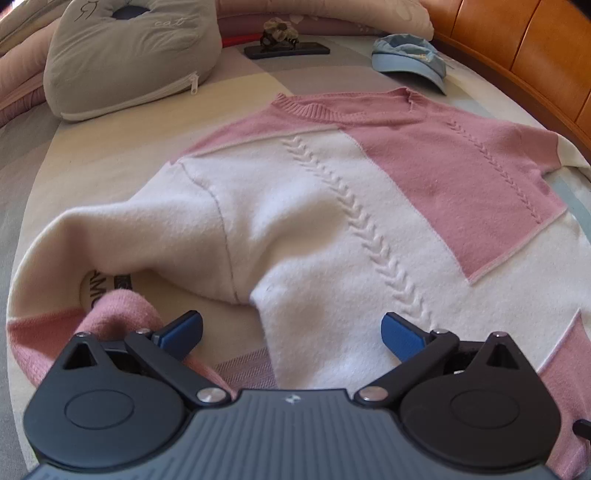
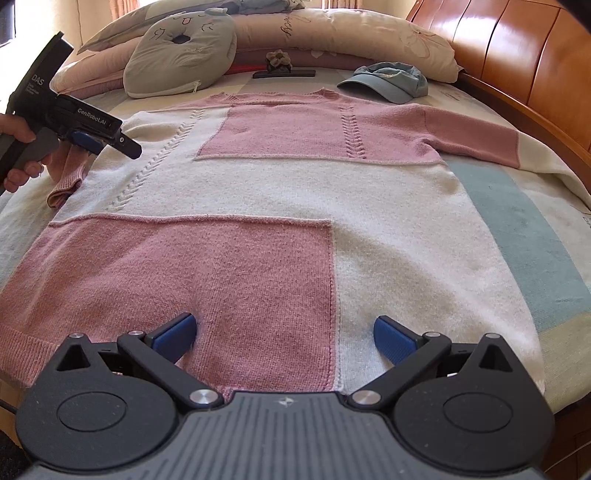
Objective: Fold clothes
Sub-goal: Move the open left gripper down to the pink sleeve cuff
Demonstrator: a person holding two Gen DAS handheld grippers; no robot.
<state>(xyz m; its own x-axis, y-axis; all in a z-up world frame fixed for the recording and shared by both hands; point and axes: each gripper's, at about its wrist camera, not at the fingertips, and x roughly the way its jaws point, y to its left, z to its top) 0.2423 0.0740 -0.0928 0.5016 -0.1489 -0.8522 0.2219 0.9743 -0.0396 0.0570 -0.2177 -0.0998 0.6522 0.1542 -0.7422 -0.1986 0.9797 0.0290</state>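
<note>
Where the bed (image 2: pixel 517 206) fills both views, its cover shows broad blocks of cream, pale blue and grey, and a pink-and-white sweater (image 2: pixel 280 192) lies spread flat across the middle of it, neckline toward the top of the frame and hem toward the bottom. Along the right edge runs a glossy orange-brown wooden headboard (image 2: pixel 524 62), and a long pinkish bolster (image 2: pixel 332 33) lies across the top of the frame against it. A grey cat-face cushion (image 2: pixel 181 51) with a side zip rests at upper left, a light blue cap (image 2: pixel 388 83) sits at upper right just beyond the sweater's shoulder, and between them a small dark flat stand (image 2: pixel 284 73) carries a little ornament. In the right wrist view the right gripper (image 2: pixel 284 338) hovers over the sweater's hem with its blue pads wide apart and nothing between them. At the left edge of that view a hand (image 2: pixel 18 155) holds the left gripper (image 2: pixel 99 142) low over the sweater's folded-in sleeve (image 2: pixel 68 177), whose pink cuff hangs just below it. In the left wrist view the left gripper (image 1: pixel 291 334) also has its pads spread apart, the pink cuff lying against the left pad but not clamped, and the white sleeve arches up at lower left of the frame.
</note>
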